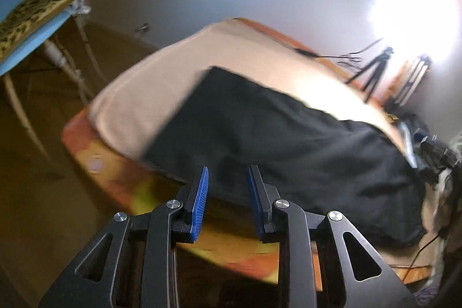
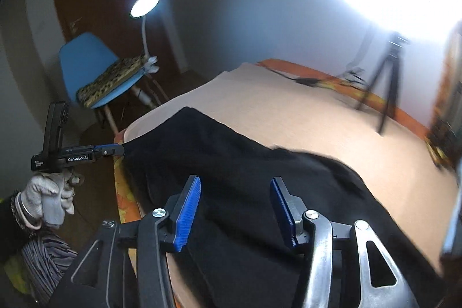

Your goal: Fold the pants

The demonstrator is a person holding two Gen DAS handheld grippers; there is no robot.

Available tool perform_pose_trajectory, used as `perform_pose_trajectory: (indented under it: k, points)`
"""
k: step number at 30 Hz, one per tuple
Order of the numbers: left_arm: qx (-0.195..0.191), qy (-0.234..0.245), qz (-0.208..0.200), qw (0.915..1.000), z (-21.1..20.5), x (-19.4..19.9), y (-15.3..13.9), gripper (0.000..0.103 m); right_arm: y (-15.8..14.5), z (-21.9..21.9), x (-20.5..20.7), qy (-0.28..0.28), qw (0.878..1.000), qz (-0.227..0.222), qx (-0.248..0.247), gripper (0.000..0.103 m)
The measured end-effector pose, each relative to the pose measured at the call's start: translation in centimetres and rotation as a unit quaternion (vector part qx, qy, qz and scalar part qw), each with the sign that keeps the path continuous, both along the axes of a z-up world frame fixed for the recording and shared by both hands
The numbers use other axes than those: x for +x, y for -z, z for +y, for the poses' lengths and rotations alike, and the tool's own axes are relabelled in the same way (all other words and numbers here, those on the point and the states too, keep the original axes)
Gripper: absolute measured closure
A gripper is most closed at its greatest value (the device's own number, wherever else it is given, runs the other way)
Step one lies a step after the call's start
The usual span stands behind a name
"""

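1. Right gripper (image 2: 236,179): the jaws stand wide apart. The blue pads (image 2: 187,215) are clear of any fabric and nothing is clamped between them.
2. Black pants (image 2: 231,152): they lie spread on the beige bed cover (image 2: 317,120), directly under and ahead of the right fingers. The cloth fills the gap between the fingers as seen from above and runs on to either side of both.
3. Left gripper (image 1: 228,169): the jaws stand at a narrow gap. The near edge of the pants sits at the fingertips, with the bulk of the cloth ahead and to the right of them. Orange sheet (image 1: 121,178) shows below, between the pads.
4. In the right wrist view, a corner of the pants is drawn to a point that meets the left fingertips. A gloved hand (image 2: 49,192) grips the handle. Whether the left pads actually pinch the cloth cannot be determined; the view is blurred.
5. Beyond the pants: bare beige cover runs on ahead of both pairs of fingers.
6. Far left of the fingers: a blue chair (image 2: 83,57) with a patterned cushion, and a lit lamp (image 2: 144,5).
7. Far right: a tripod (image 2: 389,77) under a strong light.
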State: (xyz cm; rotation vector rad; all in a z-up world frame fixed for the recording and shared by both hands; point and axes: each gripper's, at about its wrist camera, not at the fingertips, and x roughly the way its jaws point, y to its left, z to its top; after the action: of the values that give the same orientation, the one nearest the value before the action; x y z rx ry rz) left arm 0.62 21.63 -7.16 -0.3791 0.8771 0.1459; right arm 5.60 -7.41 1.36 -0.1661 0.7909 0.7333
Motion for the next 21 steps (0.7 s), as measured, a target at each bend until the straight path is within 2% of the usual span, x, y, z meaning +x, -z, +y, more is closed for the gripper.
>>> perform_pose_trajectory:
  k: [4,5,7,15,21]
  points:
    - [-0.011,-0.028,0.002,0.9996,2.7,-0.3,0.7,0.076,0.6,4.9,3.6,-0.039,0.999,0.022,-0.007,0.048]
    - [-0.015,-0.031,0.003,0.9994,3.1,-0.3,1.0,0.067,0.8,6.2,4.7,-0.048,0.998,0.027,-0.008,0.048]
    - [-0.025,-0.039,0.006,0.9989,3.8,-0.5,1.6,0.056,1.5,8.8,6.8,-0.062,0.997,0.037,-0.014,0.048]
    - [-0.085,-0.070,0.010,0.9938,6.9,-0.5,3.4,0.056,5.6,20.2,11.8,-0.115,0.990,0.067,-0.055,0.048]
    - [-0.079,-0.054,0.011,0.9953,6.6,0.7,3.7,0.056,9.1,25.2,14.4,-0.124,0.986,0.081,-0.079,0.048]
